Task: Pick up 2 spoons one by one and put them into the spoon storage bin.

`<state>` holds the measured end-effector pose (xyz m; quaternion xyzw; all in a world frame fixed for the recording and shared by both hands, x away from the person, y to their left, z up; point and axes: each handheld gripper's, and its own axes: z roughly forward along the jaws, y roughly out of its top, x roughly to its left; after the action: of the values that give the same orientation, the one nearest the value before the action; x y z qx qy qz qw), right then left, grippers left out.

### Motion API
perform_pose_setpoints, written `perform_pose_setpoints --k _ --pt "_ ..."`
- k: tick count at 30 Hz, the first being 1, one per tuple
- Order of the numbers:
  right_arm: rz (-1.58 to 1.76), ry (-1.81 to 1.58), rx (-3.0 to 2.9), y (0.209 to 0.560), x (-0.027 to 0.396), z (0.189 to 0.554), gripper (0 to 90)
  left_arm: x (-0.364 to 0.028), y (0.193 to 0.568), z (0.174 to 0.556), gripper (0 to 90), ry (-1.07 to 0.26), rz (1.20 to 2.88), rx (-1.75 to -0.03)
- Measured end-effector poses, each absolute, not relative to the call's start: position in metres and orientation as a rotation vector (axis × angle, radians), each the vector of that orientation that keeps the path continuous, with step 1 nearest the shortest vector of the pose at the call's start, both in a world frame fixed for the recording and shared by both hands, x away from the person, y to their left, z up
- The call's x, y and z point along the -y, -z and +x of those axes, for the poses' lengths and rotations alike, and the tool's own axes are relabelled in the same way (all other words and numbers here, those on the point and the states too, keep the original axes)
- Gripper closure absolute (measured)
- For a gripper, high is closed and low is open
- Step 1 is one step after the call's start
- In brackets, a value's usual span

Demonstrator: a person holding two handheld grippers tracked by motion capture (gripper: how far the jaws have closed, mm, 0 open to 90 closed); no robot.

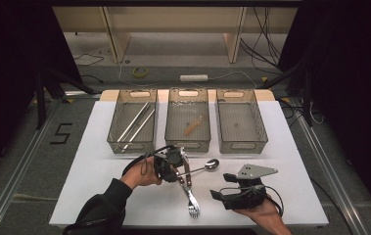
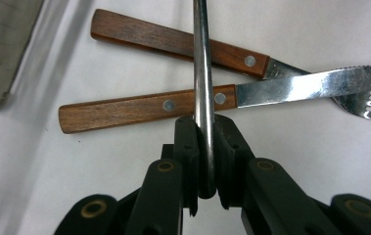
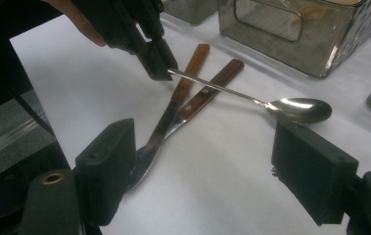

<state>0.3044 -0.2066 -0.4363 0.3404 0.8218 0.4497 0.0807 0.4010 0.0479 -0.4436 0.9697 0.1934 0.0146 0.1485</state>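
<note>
white table (image 1: 100,161) carried three mesh baskets (image 1: 133,128) along its far side; the left one held metal rods, the middle one a small brownish piece. on the table in front of the middle basket lay a wooden-handled knife (image 2: 149,108) and a wooden-handled fork (image 2: 173,41), crossed near their blades. the spoon (image 1: 205,167) sat just above them, long axis running left to right in the high view, bowl toward the right and slightly farther away, handle end toward the left. left gripper (image 1: 169,164) was clamped on the spoon's handle end, pads pressing both sides, hand reaching in from the lower left. right gripper (image 1: 232,186) rested nearby to the right, jaws wide apart, nothing between them, pointed left toward the cutlery.
</note>
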Motion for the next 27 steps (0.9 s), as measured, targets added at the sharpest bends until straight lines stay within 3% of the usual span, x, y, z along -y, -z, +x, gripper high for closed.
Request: perform_pose_setpoints --k 19,27 --pt "1.019 -1.343 -2.458 0.437 0.207 0.305 25.6 -0.059 0.419 0.403 81.2 0.047 2.618 -0.567" --pt "1.021 -1.342 -2.457 0.436 0.207 0.305 25.6 -0.068 0.4 0.408 81.2 0.027 2.5 -0.614"
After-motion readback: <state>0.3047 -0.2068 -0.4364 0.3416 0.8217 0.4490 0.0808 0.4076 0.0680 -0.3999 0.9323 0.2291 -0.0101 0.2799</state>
